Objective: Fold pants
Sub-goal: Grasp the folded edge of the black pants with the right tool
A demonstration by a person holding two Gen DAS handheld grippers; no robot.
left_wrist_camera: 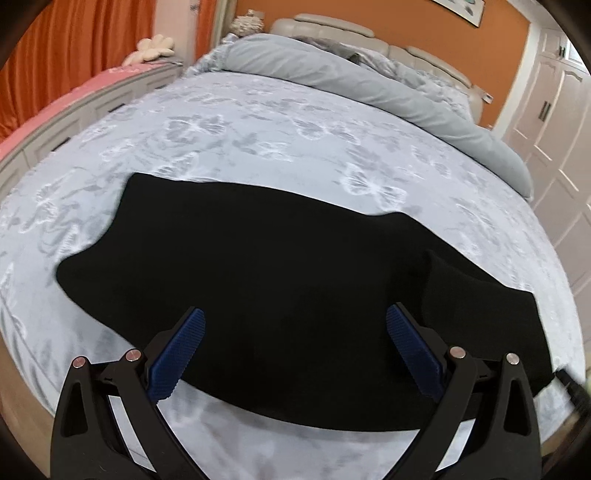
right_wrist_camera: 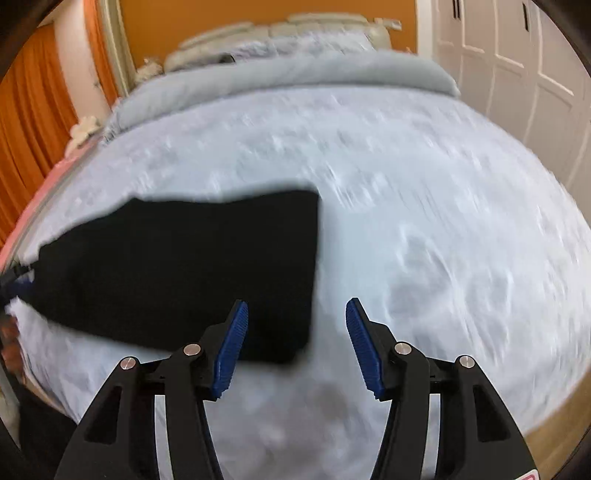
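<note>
Orange walls and orange curtains [left_wrist_camera: 55, 51] surround a wide bed [left_wrist_camera: 258, 122] covered in a pale grey sheet with a faint floral print. At the far end, well beyond both tongs, a rolled grey duvet [left_wrist_camera: 351, 74] lies across the bed in front of a padded cream headboard [left_wrist_camera: 332, 26]. White wardrobe doors [left_wrist_camera: 554, 122] stand off to the right.

Black pants [left_wrist_camera: 277, 277] lie flat on the sheet as one dark shape, with no detail of seams or waistband to be made out.

Seen from the left wrist camera, the left tongs [left_wrist_camera: 295, 321] hover over the near edge of the pants with their blue ribbed pads [left_wrist_camera: 177, 358] spread wide apart. Dark cloth fills the gap between them, but the pads do not press on it. A raised fold of the pants sits just beyond the right-hand pad.

Seen from the right wrist camera, which is blurred, the right tongs [right_wrist_camera: 297, 314] are open too, holding nothing. The pants [right_wrist_camera: 177, 273] lie ahead and to the left of these tongs. The straight end edge of the pants runs just ahead of the gap, with the left pad [right_wrist_camera: 229, 350] in front of black cloth and the right pad over bare sheet.
</note>
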